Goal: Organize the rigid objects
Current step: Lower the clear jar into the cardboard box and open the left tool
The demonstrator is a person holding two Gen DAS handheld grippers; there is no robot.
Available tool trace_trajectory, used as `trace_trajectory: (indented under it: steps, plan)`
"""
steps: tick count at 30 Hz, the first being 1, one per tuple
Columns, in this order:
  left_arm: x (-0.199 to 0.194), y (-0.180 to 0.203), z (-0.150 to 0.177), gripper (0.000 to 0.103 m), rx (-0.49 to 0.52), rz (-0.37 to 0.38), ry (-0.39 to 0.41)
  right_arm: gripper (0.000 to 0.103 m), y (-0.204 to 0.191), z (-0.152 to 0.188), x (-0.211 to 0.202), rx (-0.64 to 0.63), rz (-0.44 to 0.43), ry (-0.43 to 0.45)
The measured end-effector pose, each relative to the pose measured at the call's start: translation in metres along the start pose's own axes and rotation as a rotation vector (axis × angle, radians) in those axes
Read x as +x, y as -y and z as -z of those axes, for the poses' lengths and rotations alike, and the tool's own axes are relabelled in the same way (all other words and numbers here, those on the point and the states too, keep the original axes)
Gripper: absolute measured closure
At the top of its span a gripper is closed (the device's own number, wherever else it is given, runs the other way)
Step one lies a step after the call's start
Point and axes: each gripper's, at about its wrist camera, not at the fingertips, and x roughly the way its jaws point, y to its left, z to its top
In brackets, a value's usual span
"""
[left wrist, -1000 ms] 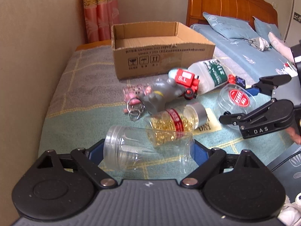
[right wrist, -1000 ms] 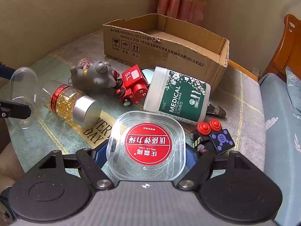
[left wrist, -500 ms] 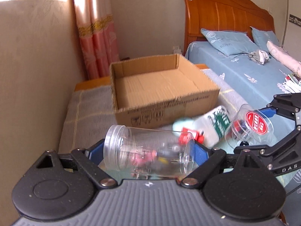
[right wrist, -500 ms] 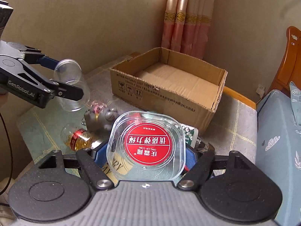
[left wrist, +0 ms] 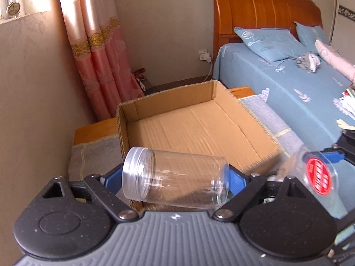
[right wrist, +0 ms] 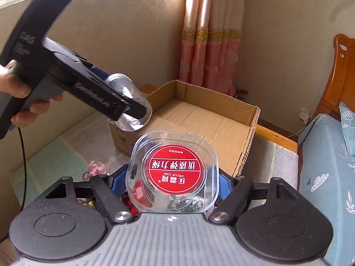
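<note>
The left gripper (left wrist: 175,180) clamps a clear jar (left wrist: 175,180) endwise over the cardboard box (left wrist: 199,128)'s near edge. The right gripper (right wrist: 172,177) grips a red-labelled tub (right wrist: 172,173). Smooth plastic could slip, or the two could collide entering together.

Clear jar (left wrist: 177,177), red-labelled clear tub (right wrist: 175,170), brown box (left wrist: 195,128), pink curtain (left wrist: 99,55).

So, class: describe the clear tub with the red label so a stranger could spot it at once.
Start at the open cardboard box near the pink curtain. Just in front of it, the right hand-held gripper holds a clear tub. Unlike the plain round jar nearby, it is squarish with a round red label.
</note>
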Motion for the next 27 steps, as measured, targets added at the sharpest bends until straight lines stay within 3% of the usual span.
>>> trace_trajectory:
  steps: [12,16,21,27]
  plan:
    - [0.060,-0.012,-0.057,0.012,0.005,-0.003,-0.065,0.022,0.035,-0.024,0.018,0.053,0.026,0.011]
    - [0.078,-0.021,-0.069,0.009,-0.021,-0.030,-0.023,0.022,0.039,-0.026,0.022,0.050,0.048,0.005]
    - [0.087,-0.036,-0.062,0.009,-0.118,0.011,-0.043,0.022,0.045,-0.027,0.031,0.053,0.058,-0.011]
    - [0.069,-0.038,-0.044,0.009,-0.115,0.015,-0.034,0.022,0.049,-0.030,0.039,0.054,0.064,-0.023]
